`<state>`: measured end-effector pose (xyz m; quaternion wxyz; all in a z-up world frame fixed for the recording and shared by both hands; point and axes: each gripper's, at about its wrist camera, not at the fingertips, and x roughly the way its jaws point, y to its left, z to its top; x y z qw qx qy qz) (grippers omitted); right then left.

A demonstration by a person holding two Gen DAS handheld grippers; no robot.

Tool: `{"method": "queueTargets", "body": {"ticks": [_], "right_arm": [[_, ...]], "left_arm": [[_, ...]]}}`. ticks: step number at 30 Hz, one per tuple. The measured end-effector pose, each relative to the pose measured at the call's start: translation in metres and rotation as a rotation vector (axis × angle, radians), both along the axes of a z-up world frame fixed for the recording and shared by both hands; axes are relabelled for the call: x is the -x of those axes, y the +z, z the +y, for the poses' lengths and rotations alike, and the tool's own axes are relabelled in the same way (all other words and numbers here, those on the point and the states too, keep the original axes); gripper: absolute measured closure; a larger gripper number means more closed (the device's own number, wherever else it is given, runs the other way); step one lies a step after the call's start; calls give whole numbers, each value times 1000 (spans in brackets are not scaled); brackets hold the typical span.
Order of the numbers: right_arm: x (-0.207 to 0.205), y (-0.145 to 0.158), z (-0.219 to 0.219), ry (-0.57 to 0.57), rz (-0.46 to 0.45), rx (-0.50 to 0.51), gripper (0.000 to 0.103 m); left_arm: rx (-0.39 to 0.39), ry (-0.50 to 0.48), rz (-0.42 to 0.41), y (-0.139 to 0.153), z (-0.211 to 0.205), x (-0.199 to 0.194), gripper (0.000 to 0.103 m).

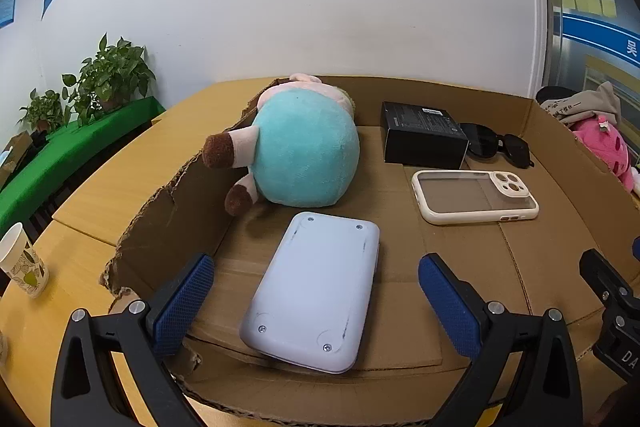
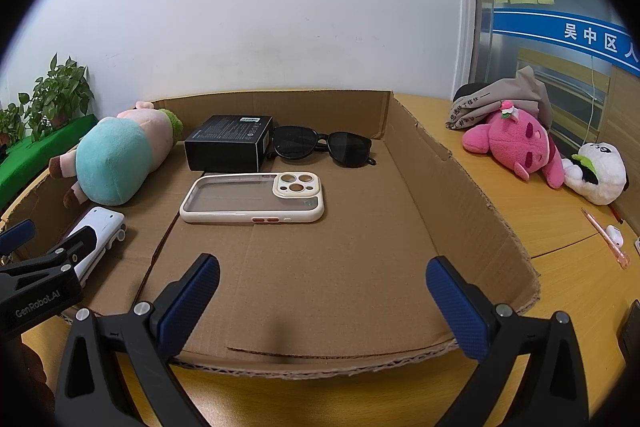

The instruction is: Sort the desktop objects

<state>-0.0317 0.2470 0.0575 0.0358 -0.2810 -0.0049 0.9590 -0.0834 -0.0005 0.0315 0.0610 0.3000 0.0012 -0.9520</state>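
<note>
Plush toy's face hidden.

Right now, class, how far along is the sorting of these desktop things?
Done: the plush pig, black box, sunglasses, phone case and white device lie in the cardboard tray. In hand: nothing; both grippers open. Left: pink plush, panda plush, pen on the desk.

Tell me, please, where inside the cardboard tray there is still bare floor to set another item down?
The largest free patch is the tray's right half, between the phone case and the right wall, running to the near edge below the right gripper. The left and back are crowded: plush toy, white device, black box, sunglasses.
</note>
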Motion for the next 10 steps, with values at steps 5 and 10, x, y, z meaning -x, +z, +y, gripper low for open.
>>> {"method": "queueTargets", "body": {"ticks": [5,10], "right_arm": [[0,0,0,-3,1,1,0],[-1,1,1,-2,2,1,0]], "left_arm": [[1,16,1,1,0,1,0],[1,18,1,0,0,1,0]]}}
